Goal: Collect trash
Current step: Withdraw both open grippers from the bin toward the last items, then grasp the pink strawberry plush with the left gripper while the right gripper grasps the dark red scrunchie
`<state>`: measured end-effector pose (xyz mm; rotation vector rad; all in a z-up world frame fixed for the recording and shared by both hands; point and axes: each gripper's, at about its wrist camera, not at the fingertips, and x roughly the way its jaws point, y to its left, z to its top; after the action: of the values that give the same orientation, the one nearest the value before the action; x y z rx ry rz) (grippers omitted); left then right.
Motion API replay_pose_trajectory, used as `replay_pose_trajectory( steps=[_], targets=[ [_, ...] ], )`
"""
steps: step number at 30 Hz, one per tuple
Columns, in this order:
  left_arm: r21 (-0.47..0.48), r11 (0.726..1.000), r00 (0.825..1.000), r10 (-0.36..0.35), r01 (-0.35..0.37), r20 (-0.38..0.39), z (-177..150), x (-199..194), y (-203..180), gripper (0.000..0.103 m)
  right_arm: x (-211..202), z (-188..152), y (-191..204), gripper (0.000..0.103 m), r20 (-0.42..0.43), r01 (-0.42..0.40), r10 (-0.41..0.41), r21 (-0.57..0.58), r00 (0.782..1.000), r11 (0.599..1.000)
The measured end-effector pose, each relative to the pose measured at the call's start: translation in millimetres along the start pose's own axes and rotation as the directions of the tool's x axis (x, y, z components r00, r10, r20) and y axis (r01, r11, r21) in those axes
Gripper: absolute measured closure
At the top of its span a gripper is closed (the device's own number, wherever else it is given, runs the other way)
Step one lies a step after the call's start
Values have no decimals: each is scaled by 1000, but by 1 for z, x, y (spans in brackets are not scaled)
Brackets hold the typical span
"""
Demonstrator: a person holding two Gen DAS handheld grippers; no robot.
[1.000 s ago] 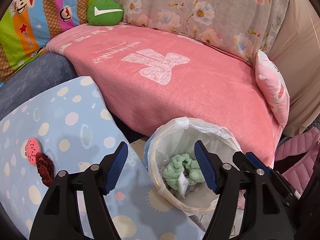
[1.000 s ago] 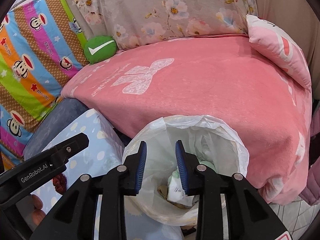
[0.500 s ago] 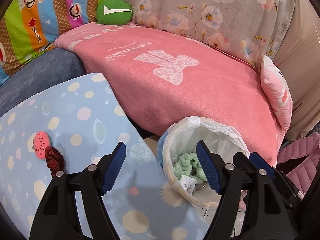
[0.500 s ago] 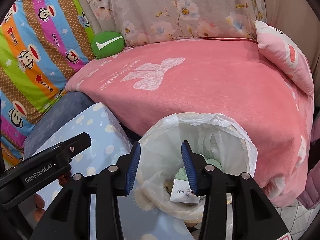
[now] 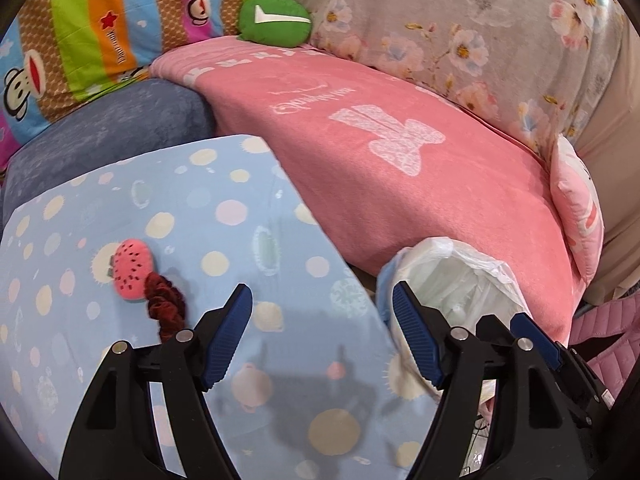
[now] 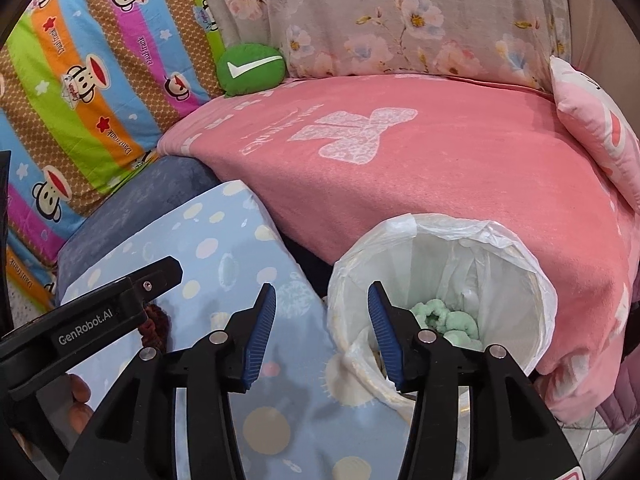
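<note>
A bin lined with a white bag (image 6: 444,280) stands between the blue dotted table (image 6: 224,256) and the pink sofa; it also shows in the left wrist view (image 5: 460,276). A green scrunchie (image 6: 444,320) lies inside it. On the table (image 5: 200,216) lie a pink watermelon-print piece (image 5: 132,270) and a dark red scrunchie (image 5: 166,312), the latter also in the right wrist view (image 6: 154,322). My left gripper (image 5: 322,330) is open and empty over the table, right of the red scrunchie. My right gripper (image 6: 322,324) is open and empty at the bin's left rim.
A pink blanket (image 5: 400,168) covers the sofa, with a green cushion (image 5: 276,20), a striped monkey-print cover (image 5: 80,32), floral fabric (image 5: 460,40) and a pink pillow (image 5: 580,208). A blue-grey cushion (image 5: 112,132) lies behind the table. A pink quilted garment (image 5: 608,340) sits at the right.
Both grippers moved left, away from the bin and over the table. The right gripper's jaws opened wider. A white packet seen in the bin half a second ago no longer shows.
</note>
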<state>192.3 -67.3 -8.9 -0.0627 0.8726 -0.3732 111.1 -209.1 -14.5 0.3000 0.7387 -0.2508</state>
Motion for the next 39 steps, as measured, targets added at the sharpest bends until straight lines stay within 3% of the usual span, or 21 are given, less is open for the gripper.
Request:
replay_pose_trajectory(
  steps=[7,10,17,26,29,35,39],
  targets=[
    [-77,995,998,57,-57,-2,-4,-4,51,34,8,-10,43,54,-31,-44,42,-68,999,997],
    [-112,990,997,80,-80,-6,-7,-7,74,34,13,-15,62,47,-42,-58,54,-95,998,994],
    [-182,974,991,135,-137,-20,-16,-10,124,31,29,-29,110,47,-96,-103,88,-163,991,981],
    [-248,942,974,212,-225,-77,-32,-1,181,22,55,-50,155,47,-164,-148,113,-219,980,964],
    [-265,929,966,240,-257,-97,-35,5,195,13,67,-55,167,47,-187,-160,118,-231,975,960],
    [-277,924,963,237,-265,-131,-30,24,214,12,94,-63,189,48,-237,-192,133,-247,962,950],
    [-285,922,962,227,-262,-151,-21,42,222,12,113,-66,199,58,-274,-212,143,-241,951,947]
  ],
)
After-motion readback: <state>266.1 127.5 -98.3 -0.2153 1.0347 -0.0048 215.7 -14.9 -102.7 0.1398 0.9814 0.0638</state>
